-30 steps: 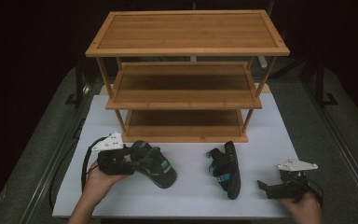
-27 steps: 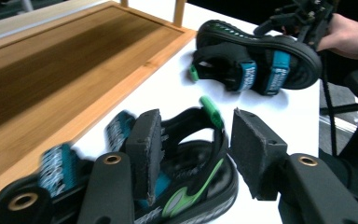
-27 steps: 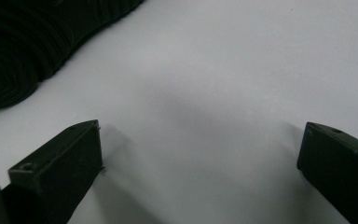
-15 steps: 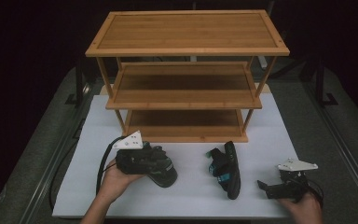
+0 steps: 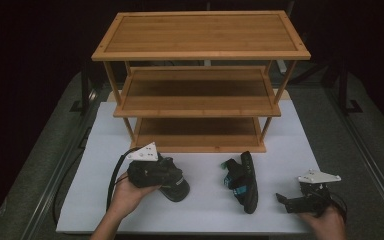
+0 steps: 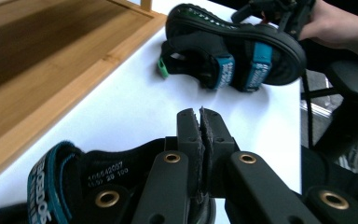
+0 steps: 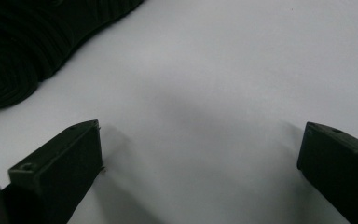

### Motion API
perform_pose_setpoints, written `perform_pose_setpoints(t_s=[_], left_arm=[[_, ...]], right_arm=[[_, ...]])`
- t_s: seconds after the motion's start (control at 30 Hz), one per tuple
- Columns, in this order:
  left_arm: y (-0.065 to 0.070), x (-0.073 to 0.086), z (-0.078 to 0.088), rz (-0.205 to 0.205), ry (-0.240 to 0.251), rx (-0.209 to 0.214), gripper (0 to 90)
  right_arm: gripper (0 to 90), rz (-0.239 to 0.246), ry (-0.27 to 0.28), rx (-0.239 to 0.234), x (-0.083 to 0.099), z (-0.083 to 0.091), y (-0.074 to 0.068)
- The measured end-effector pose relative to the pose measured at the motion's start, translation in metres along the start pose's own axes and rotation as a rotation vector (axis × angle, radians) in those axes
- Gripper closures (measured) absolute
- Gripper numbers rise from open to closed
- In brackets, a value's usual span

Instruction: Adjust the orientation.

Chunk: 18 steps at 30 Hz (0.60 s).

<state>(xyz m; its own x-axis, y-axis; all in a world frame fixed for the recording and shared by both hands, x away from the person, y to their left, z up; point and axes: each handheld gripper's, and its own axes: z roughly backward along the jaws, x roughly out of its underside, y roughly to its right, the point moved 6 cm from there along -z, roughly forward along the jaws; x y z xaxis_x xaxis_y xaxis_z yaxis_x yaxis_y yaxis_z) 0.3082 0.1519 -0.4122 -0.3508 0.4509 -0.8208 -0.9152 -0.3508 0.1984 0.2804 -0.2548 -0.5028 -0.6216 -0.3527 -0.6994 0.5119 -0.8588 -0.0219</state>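
Two black sandals with teal straps lie on the white mat [image 5: 205, 210] in front of the rack. My left gripper [image 5: 166, 172] is on the left sandal [image 5: 176, 185]. In the left gripper view its jaws [image 6: 200, 128] have just been closing and now pinch a thin black strap of that sandal [image 6: 70, 179]. The right sandal [image 5: 243, 181] lies on its side, apart from both grippers, and is also seen as the far sandal [image 6: 235, 49]. My right gripper [image 5: 281, 198] rests on the mat right of it, open, with bare mat between its jaws [image 7: 200, 158].
A three-tier bamboo shoe rack [image 5: 200, 50] stands at the back of the mat, all its shelves bare; its lowest shelf [image 6: 37, 60] is close to the left gripper. A black ribbed sole [image 7: 32, 42] lies at the far left of the right gripper.
The left hand moved its gripper right, onto the left sandal, and the jaws came together on its strap. The right gripper and the right sandal stayed put.
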Motion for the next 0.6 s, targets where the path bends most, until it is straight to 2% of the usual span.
perform_pose_setpoints(t_s=[0.13, 0.33, 0.47, 0.57, 0.6], left_arm=[[0.005, 0.005, 0.014, -0.002, -0.006, -0.001, 87.8], [0.013, 0.024, 0.038, 0.01, -0.008, 0.011, 87.9], [0.018, 0.037, 0.056, 0.006, -0.016, -0.018, 87.8], [0.018, 0.042, 0.058, 0.011, -0.008, -0.011, 87.7], [0.018, 0.043, 0.059, 0.025, 0.008, 0.005, 87.6]], right_arm=[[0.0, 0.0, 0.0, 0.0, 0.0, 0.0, 0.0], [0.0, 0.0, 0.0, 0.0, 0.0, 0.0, 0.0], [0.0, 0.001, 0.0, 0.0, 0.0, 0.0, 0.0], [0.0, 0.0, 0.0, 0.0, 0.0, 0.0, 0.0], [0.0, 0.001, 0.0, 0.001, 0.0, 0.0, 0.0]])
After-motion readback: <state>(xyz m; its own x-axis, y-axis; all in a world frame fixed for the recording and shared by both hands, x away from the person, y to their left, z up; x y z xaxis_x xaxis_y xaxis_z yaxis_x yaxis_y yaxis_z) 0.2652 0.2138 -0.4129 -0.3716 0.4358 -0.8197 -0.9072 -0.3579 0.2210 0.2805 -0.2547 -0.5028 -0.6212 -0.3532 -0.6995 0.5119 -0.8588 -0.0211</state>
